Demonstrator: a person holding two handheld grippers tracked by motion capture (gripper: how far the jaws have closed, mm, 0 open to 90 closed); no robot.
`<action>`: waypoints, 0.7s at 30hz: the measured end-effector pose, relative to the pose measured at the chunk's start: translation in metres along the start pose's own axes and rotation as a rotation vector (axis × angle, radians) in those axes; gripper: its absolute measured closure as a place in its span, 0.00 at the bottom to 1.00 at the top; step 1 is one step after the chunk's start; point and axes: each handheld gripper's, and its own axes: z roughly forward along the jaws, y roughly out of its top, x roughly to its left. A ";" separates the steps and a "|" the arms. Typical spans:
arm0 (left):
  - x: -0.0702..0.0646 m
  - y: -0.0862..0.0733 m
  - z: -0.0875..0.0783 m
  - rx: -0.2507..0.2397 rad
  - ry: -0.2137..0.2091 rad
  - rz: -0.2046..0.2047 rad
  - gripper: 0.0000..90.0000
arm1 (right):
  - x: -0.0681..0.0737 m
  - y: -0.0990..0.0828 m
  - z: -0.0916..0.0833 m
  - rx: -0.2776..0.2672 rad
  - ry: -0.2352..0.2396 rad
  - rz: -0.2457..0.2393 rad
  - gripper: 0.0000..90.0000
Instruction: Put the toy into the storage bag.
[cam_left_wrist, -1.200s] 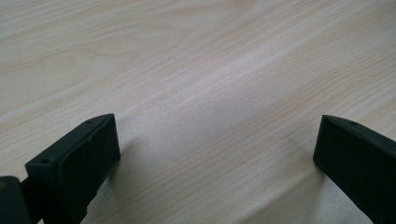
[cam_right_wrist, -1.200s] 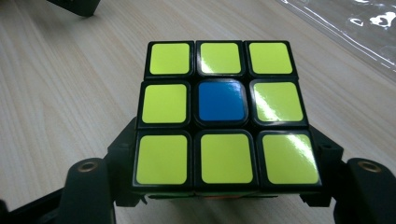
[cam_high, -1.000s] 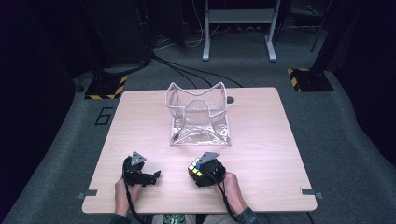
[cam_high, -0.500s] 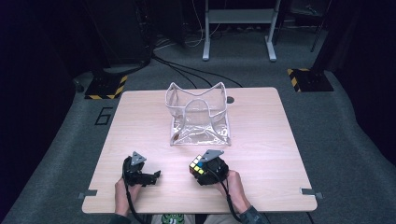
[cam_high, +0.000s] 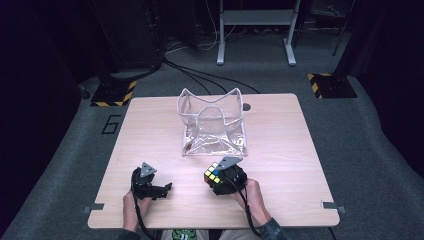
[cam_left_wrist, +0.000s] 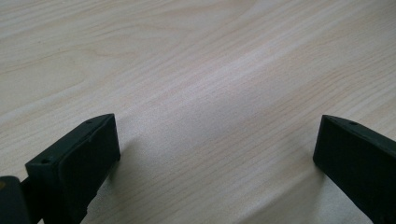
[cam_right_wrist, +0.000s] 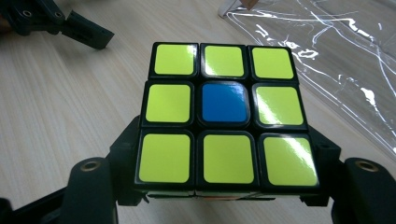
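The counter (cam_high: 280, 150) is a pale wood-grain top with rounded corners, standing on grey carpet. A clear plastic bag (cam_high: 213, 125) with white edging sits directly on it, at the middle and toward the far side, its mouth open upward. A small dark round spot (cam_high: 246, 107) marks the surface just right of the bag's far corner. Grey brackets (cam_high: 94, 207) clip the near edge at left and right corners.

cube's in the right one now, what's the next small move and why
Probably carry the puzzle cube forward toward the open top of the clear bag. The right hand-held gripper has it clamped between its jaws, near the bag's front edge, and the left hand-held gripper rests open on the table.
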 end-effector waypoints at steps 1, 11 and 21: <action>0.000 0.000 0.000 0.000 0.000 0.000 0.00 | -0.001 0.000 -0.002 -0.004 0.000 0.010 0.37; 0.000 0.000 0.000 0.001 -0.001 0.002 0.00 | -0.012 0.005 -0.017 -0.033 -0.018 0.014 0.37; 0.000 0.000 0.000 0.001 -0.002 0.002 0.00 | -0.024 0.009 -0.031 -0.063 -0.030 0.022 0.37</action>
